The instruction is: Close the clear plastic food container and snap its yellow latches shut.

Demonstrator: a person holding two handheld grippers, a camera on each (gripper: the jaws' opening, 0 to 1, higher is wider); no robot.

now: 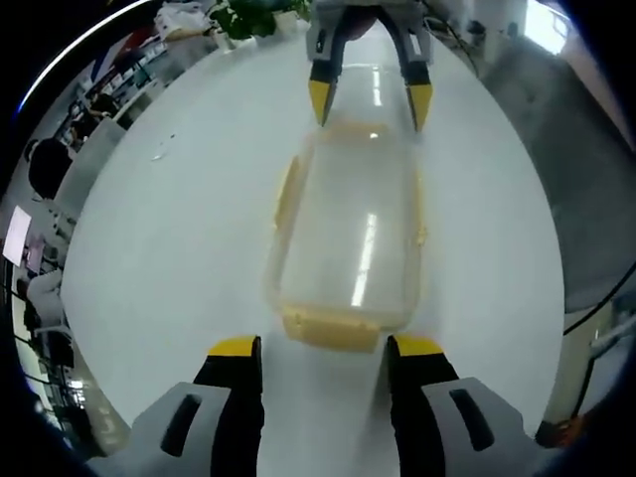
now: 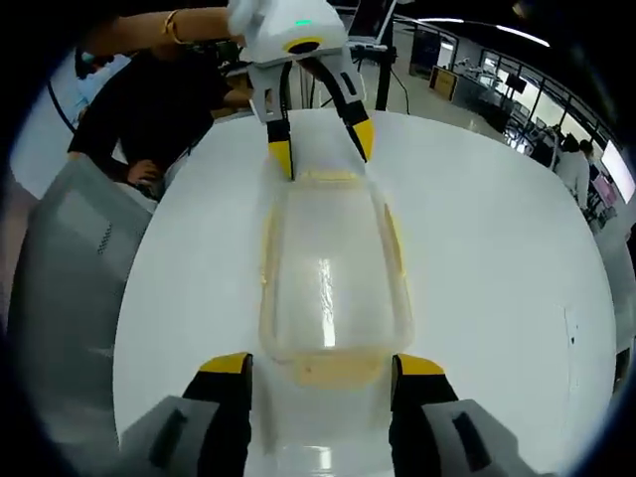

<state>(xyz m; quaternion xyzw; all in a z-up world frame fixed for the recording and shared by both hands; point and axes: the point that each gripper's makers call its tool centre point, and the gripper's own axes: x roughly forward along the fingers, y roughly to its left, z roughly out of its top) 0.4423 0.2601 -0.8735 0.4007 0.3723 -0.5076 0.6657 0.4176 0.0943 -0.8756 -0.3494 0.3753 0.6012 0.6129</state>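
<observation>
A clear plastic food container [image 1: 348,238] lies lengthwise on the white table, its lid resting on top. Yellow latches show at its near end [image 1: 331,329] and along its left side [image 1: 287,195]. My left gripper [image 1: 326,348] stands open at that near end, with the end latch just ahead of its yellow tips. My right gripper [image 1: 370,102] stands open at the far end. In the right gripper view the container [image 2: 323,268] runs away from my right gripper [image 2: 323,365], whose near-end latch [image 2: 328,374] sits between the open jaws. The left gripper [image 2: 322,147] faces it, open.
The round white table [image 1: 179,258] has bare surface on both sides of the container. A person in black [image 2: 164,109] stands at the table's far-left edge in the right gripper view. A potted plant [image 1: 248,18] sits at the far edge; office desks lie beyond.
</observation>
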